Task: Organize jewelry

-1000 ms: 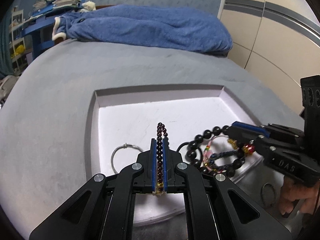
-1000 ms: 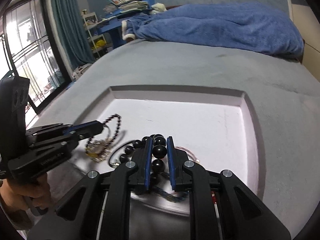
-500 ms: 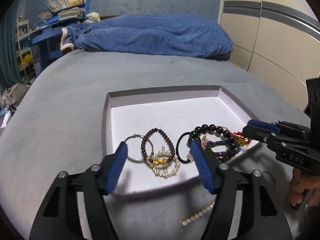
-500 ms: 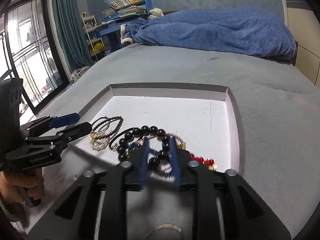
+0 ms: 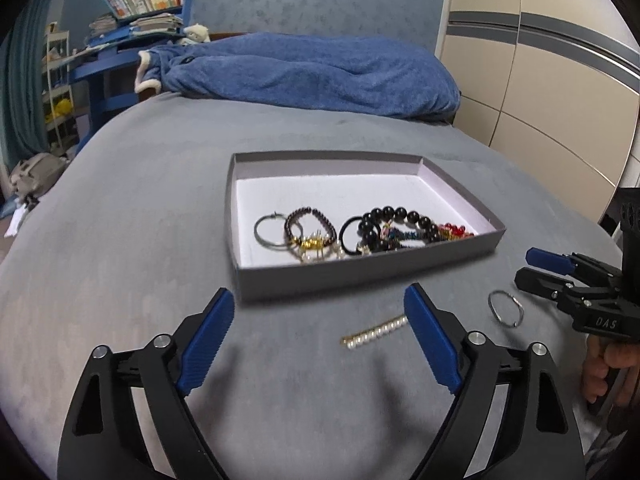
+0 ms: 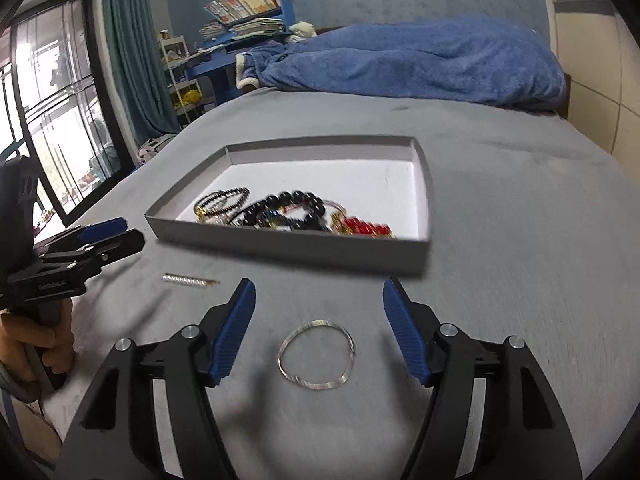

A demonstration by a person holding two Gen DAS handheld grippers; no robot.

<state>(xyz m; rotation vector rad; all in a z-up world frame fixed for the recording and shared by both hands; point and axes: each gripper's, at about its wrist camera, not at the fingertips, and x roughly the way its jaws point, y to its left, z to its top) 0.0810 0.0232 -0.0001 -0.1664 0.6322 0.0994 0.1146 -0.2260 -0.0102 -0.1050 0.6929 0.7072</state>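
Note:
A shallow grey box [image 5: 360, 272] [image 6: 288, 245] with a white floor lies on the grey bed. In it are a silver hoop [image 5: 269, 231], a dark red bead bracelet [image 5: 310, 226] [image 6: 224, 198], a black bead bracelet [image 5: 394, 220] [image 6: 292, 204] and red beads [image 5: 454, 230] [image 6: 366, 227]. A pearl hair clip [image 5: 375, 333] [image 6: 188, 280] lies on the bed in front of the box. A silver ring [image 5: 505, 308] [image 6: 317, 354] lies between my right gripper's fingers. My left gripper [image 5: 318, 338] [image 6: 116, 236] is open and empty. My right gripper [image 6: 318, 330] [image 5: 540, 268] is open and empty.
A blue blanket [image 5: 304, 72] lies at the far end of the bed. A blue shelf with books [image 5: 136, 12] stands at the back left. Beige wardrobe doors [image 5: 560, 92] are on the right. A window and curtain [image 6: 80, 100] are on the left.
Both grippers let go of their bead bracelets in the box, opened wide and drew back from the box to the bed in front of it.

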